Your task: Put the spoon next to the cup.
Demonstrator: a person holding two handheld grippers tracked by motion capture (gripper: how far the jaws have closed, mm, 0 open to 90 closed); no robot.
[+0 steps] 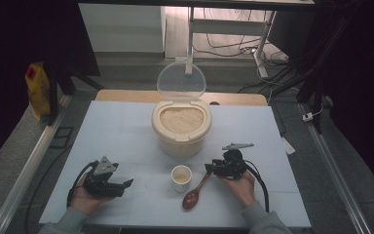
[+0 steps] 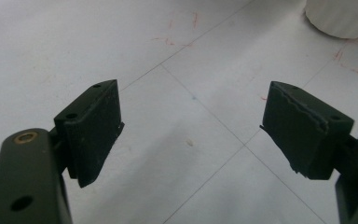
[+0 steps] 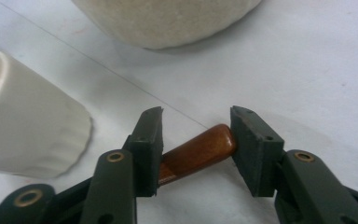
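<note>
Near the table's (image 1: 126, 122) front-left corner, in the high view: left gripper (image 1: 119, 185) held in a hand (image 1: 85, 197), low over the top, pointing right. Jaws spread wide with only bare white surface and thin ruled lines between them, as seen in the left gripper view (image 2: 191, 135). Toward the middle of the back edge: a cream bin (image 1: 181, 127) full of pale grain, clear lid (image 1: 181, 81) tipped up behind it. Just in front of the bin, close to the front edge: a small white cup (image 1: 181, 177), upright. Just right of the cup: a brown wooden spoon (image 1: 196, 191) lying flat, bowl toward the front edge, handle slanting back and right into the right gripper (image 1: 213, 168). In the right gripper view (image 3: 196, 140), jaws set either side of the handle's rounded tip (image 3: 200, 151), partly closed; right jaw touching it, whether the left one presses on it cannot be told. Cup (image 3: 23, 126) at left there, bin's base (image 3: 168, 21) above. Right hand (image 1: 241, 185) near the front-right corner.
</note>
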